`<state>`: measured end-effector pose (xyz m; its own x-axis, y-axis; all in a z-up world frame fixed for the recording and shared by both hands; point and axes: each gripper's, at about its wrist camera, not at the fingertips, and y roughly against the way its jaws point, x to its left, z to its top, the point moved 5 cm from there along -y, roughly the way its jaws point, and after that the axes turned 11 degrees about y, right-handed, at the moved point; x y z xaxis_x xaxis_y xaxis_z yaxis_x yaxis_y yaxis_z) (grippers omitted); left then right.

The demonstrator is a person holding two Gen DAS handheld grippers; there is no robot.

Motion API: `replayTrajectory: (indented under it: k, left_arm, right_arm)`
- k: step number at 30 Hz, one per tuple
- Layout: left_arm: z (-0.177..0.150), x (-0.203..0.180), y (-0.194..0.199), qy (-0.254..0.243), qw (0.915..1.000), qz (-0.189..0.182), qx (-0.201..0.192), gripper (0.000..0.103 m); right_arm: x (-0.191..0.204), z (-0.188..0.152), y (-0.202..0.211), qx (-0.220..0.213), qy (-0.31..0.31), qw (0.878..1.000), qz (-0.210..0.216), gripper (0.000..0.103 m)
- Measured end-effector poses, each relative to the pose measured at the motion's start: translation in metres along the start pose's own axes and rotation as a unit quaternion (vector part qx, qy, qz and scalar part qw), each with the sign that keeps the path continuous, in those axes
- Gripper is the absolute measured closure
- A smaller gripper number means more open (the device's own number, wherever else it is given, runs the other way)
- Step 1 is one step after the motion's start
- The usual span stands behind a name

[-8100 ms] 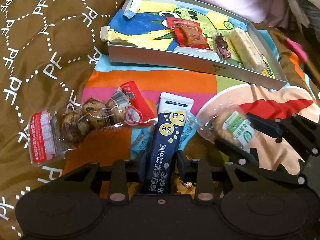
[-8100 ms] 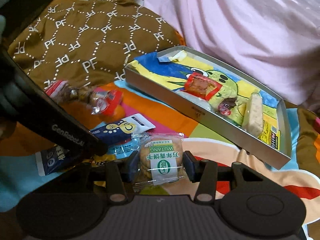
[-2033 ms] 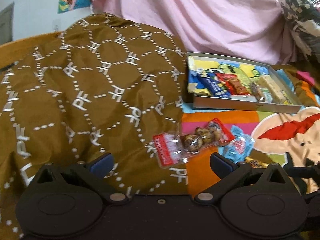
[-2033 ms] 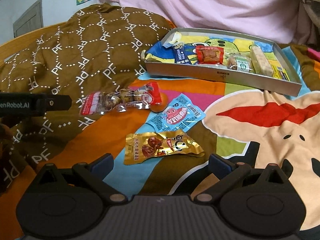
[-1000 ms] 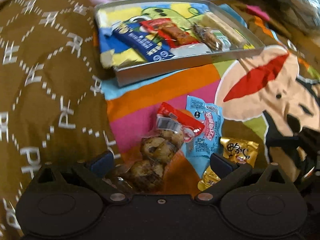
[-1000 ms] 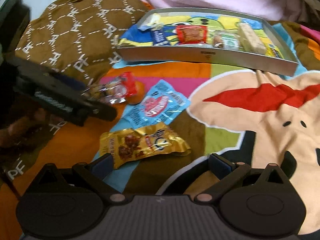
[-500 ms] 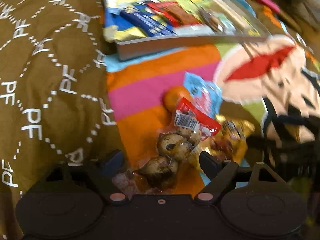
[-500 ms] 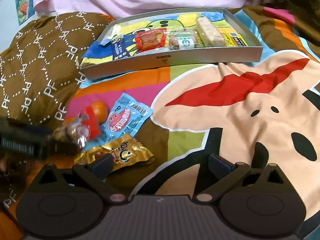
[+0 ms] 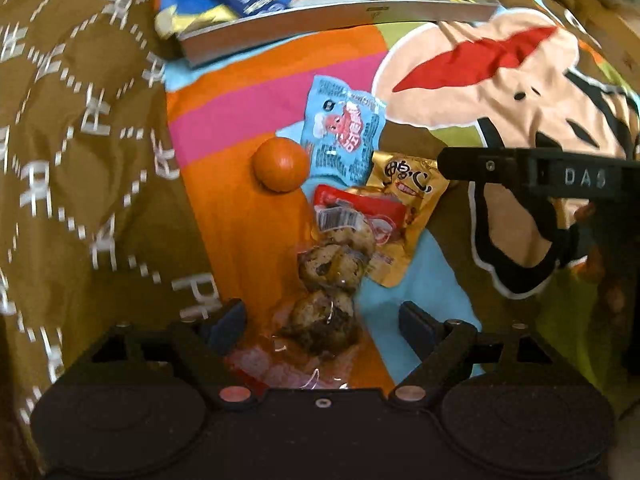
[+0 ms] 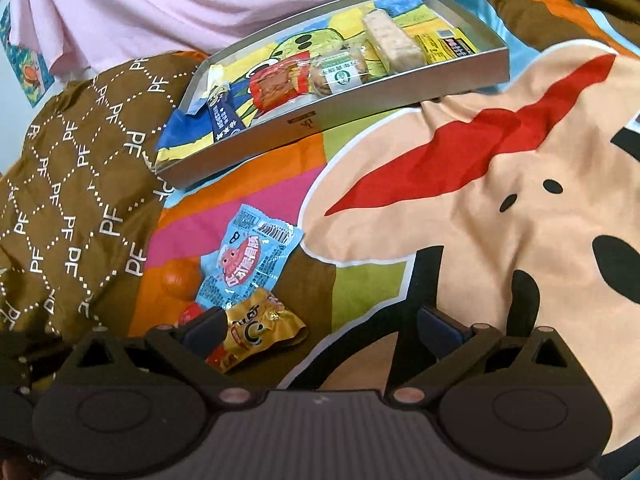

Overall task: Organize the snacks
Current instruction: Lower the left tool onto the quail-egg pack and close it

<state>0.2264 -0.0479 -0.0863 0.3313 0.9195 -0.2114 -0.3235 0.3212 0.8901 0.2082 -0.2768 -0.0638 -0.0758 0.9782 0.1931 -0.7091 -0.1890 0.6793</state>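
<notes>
The bed carries everything, and the grey tray toward its far edge already holds several snacks in a row. Four things are left on the cover nearer us: a clear pack of brown balls, a blue packet, a gold packet and a small orange. The left hand-held gripper straddles the clear pack, fingers apart and not yet pressing; the right hand-held gripper hangs spread over bare cover.

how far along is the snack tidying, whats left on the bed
Several snacks already lie in the tray. The left gripper straddles the clear pack of eggs, jaws not yet pressing it. The right gripper is open, holding nothing. The blue packet, gold packet and orange ball remain on the bed.
</notes>
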Motion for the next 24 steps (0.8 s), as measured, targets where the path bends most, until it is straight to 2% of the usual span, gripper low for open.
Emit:
replayTrajectory:
  k: [4,7,12,15,18,19,24]
  left_arm:
    - [-0.012,0.0,0.007,0.066,0.9975,-0.025,0.009,0.019]
    - [-0.023,-0.003,0.012,0.1,0.9939,-0.046,-0.008,0.019]
    - [-0.022,-0.016,0.006,0.041,0.9989,0.002,-0.021,0.02]
    - [-0.018,-0.022,0.001,0.015,0.9995,0.023,-0.014,0.026]
    - [-0.017,-0.021,0.004,0.016,0.9996,0.016,-0.016,0.04]
    - [-0.018,-0.019,0.005,0.025,0.9995,0.008,-0.017,0.045]
    - [-0.024,-0.003,0.012,0.094,0.9947,-0.024,-0.033,0.053]
  right_arm:
    - [0.001,0.001,0.0,0.0,-0.001,1.0,0.006,0.0]
    - [0.001,0.0,0.0,0.001,-0.001,1.0,0.009,0.0]
    - [0.002,0.0,0.0,0.001,-0.002,1.0,0.009,0.0]
    - [0.002,0.0,0.0,0.001,-0.004,1.0,0.009,0.0]
    - [0.002,0.0,0.0,0.001,-0.003,1.0,0.01,0.0]
    - [0.002,0.0,0.0,0.001,-0.004,1.0,0.01,0.0]
    - [0.003,-0.001,0.001,0.0,-0.006,1.0,0.013,0.0]
